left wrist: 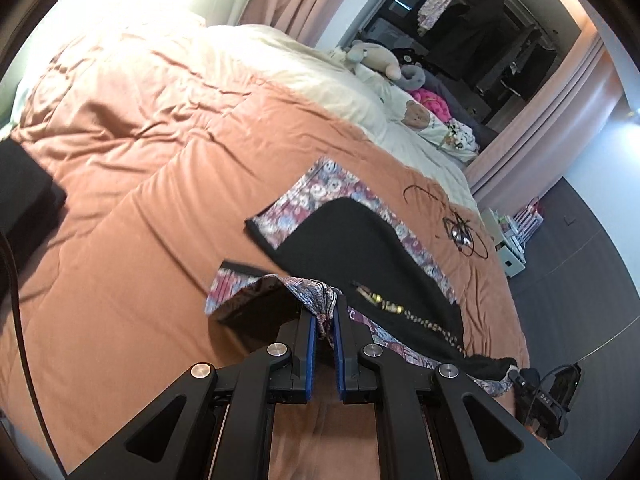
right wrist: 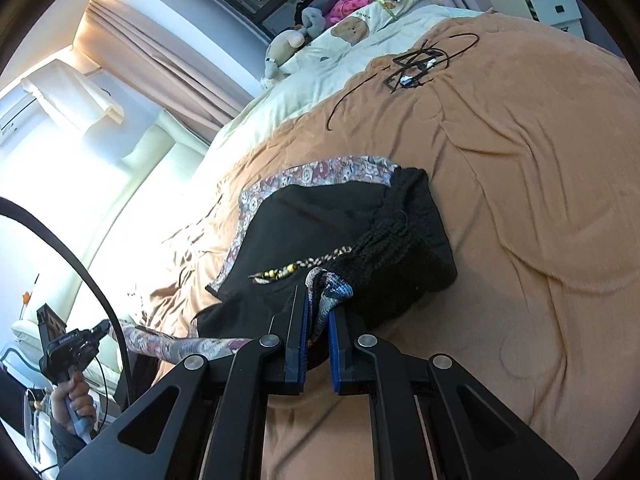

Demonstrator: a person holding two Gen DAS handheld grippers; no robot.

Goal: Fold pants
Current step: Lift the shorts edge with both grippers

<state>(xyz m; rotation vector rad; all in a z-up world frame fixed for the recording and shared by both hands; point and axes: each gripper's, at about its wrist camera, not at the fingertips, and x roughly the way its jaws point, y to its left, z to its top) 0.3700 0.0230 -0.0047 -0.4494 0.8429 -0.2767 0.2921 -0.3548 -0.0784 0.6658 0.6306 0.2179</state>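
Note:
Black pants (left wrist: 360, 248) with a flowered trim and a beaded cord lie on the orange bedspread (left wrist: 140, 184). My left gripper (left wrist: 325, 322) is shut on a bunch of the flowered leg fabric (left wrist: 312, 292), lifted off the bed. In the right wrist view the same pants (right wrist: 320, 220) spread ahead, with the ribbed waistband (right wrist: 400, 240) to the right. My right gripper (right wrist: 318, 312) is shut on a fold of flowered fabric beside the waistband. At the far left of that view a hand holds the left gripper (right wrist: 106, 326) on the stretched leg.
Black glasses with a cord (left wrist: 460, 232) lie on the bedspread beyond the pants. Stuffed toys and pillows (left wrist: 384, 60) sit at the bed's head. A white nightstand (left wrist: 512, 240) stands beside the bed. A dark object (left wrist: 24, 196) rests at the left edge.

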